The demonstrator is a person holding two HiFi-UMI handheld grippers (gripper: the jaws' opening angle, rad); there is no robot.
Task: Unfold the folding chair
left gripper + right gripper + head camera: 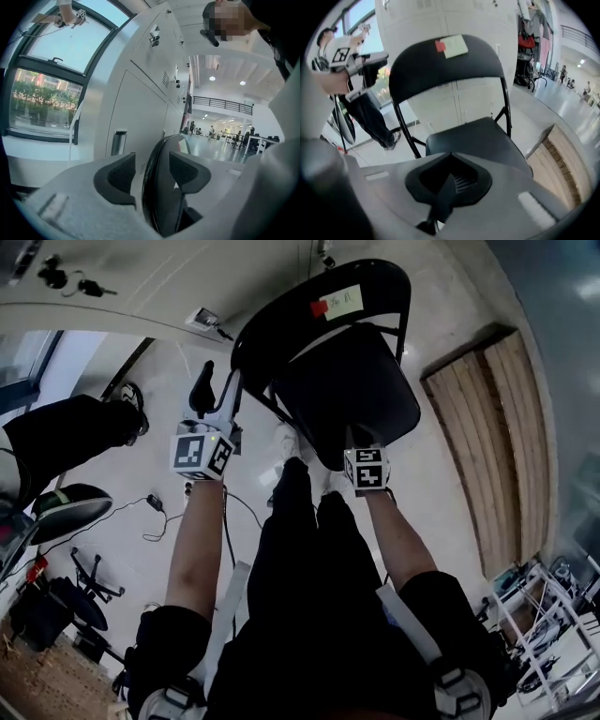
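Two grippers: your left gripper (151,159) jaws wide apart, backrest (157,206) edge upright between them, not pinched; your right gripper (449,180) clenched, empty, seat (478,140) just ahead, below.

Folding chair (347,390) stands ahead, its backrest edge (159,201) between the left gripper's (152,164) jaws.

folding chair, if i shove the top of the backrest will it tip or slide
Folding chair probably tips back or skids: its thin tube legs stand on smooth floor. It looks light for its size, with a thin seat. Likely stiff.
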